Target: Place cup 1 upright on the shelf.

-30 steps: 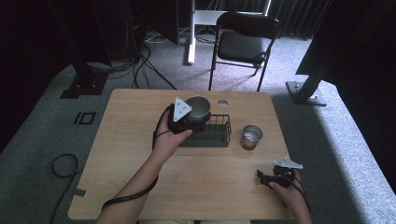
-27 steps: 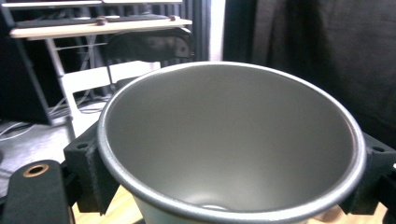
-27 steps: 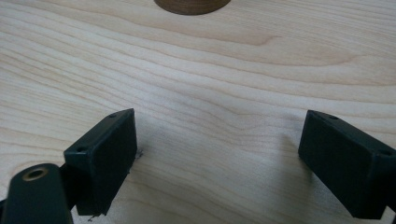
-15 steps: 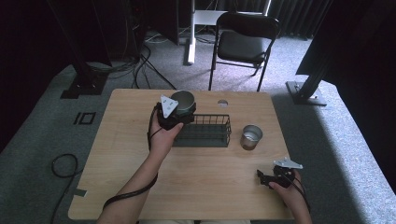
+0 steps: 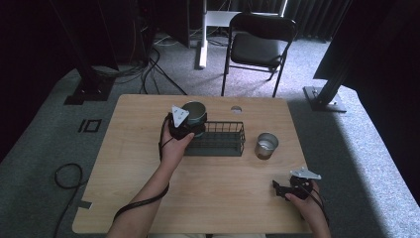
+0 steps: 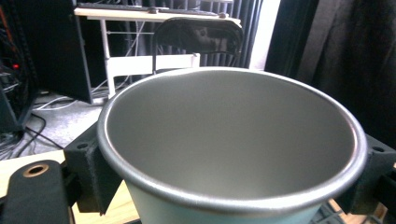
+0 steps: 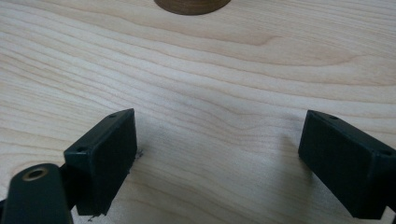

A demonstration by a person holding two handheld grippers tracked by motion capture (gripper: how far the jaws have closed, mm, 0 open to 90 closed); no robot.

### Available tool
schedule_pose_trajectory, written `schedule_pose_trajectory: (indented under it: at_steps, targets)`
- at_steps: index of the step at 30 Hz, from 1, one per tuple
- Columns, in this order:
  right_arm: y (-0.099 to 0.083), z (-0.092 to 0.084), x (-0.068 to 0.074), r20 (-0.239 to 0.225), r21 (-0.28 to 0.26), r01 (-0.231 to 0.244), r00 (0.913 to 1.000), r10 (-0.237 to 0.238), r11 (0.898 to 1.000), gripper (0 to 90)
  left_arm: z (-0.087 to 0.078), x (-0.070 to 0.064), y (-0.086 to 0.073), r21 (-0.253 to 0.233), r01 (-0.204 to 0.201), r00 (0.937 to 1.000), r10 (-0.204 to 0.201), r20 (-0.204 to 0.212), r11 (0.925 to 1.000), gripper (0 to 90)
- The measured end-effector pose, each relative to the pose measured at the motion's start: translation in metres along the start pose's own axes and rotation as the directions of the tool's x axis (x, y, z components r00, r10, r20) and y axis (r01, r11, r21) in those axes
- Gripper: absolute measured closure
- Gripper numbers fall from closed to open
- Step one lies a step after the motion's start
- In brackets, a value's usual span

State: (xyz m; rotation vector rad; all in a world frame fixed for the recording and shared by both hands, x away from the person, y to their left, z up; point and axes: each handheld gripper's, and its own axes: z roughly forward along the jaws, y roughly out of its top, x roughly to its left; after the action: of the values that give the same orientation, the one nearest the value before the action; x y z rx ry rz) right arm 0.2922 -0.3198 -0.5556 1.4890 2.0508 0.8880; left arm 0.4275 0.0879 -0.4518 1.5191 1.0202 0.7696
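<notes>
Your left tool (image 5: pixel 190 124) is pinching a metal cup (image 5: pixel 194 115), with one black jaw pressed against each side of its wall just under the rim. In the left gripper view the cup (image 6: pixel 233 140) sits upright between those jaws, its open mouth facing up and its inside bare. The cup is lifted off the worktop (image 5: pixel 138 163) and hangs over the left end of the dark wire basket (image 5: pixel 218 140), which lies just to the right of and below this tool. A second metal cup (image 5: pixel 266 145) stands on the worktop just beyond the basket's far end, well apart from the left tool. Your right tool (image 5: pixel 281 190) is low over the near right corner of the worktop, well apart from both cups and the basket. In the right gripper view its jaws are spread wide with bare wood between them (image 7: pixel 219 154).
</notes>
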Motion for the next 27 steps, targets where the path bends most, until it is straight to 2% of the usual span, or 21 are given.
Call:
schedule_pose_trajectory:
  at_steps: [4,8,9,15,17,21,23,27]
  targets:
    - [0.0,0.0,0.0,0.0,0.0,0.0,1.0,0.0,1.0,11.1,0.003,0.002,-0.005,0.011,0.004,1.0,-0.004,0.008,0.9999,13.5]
    - [0.0,0.0,0.0,0.0,0.0,0.0,1.0,0.0,1.0,11.1,0.004,0.001,-0.008,0.016,-0.005,0.9999,0.004,0.011,0.9999,13.6]
    - [0.0,0.0,0.0,0.0,0.0,0.0,1.0,0.0,1.0,11.1,0.006,0.0,-0.013,0.027,-0.018,0.9998,0.018,0.013,0.9995,13.6]
    - [0.0,0.0,0.0,0.0,0.0,0.0,1.0,0.0,1.0,11.1,0.009,0.0,-0.02,0.04,-0.024,0.9995,0.023,0.022,0.9989,13.6]
    - [0.0,0.0,0.0,0.0,0.0,0.0,1.0,0.0,1.0,11.1,0.01,0.001,-0.022,0.041,-0.013,0.9996,0.012,0.027,0.9991,13.6]
    - [0.0,0.0,0.0,0.0,0.0,0.0,1.0,0.0,1.0,11.1,0.01,0.001,-0.026,0.028,-0.026,0.9991,0.025,0.035,0.9993,13.5]
    - [0.0,0.0,0.0,0.0,0.0,0.0,1.0,0.0,1.0,11.1,0.01,0.0,-0.027,0.02,-0.019,0.999,0.018,0.041,0.9996,13.6]
    - [0.0,0.0,0.0,0.0,0.0,0.0,1.0,0.0,1.0,11.1,0.011,-0.001,-0.031,0.017,-0.041,0.9981,0.04,0.048,0.999,13.5]
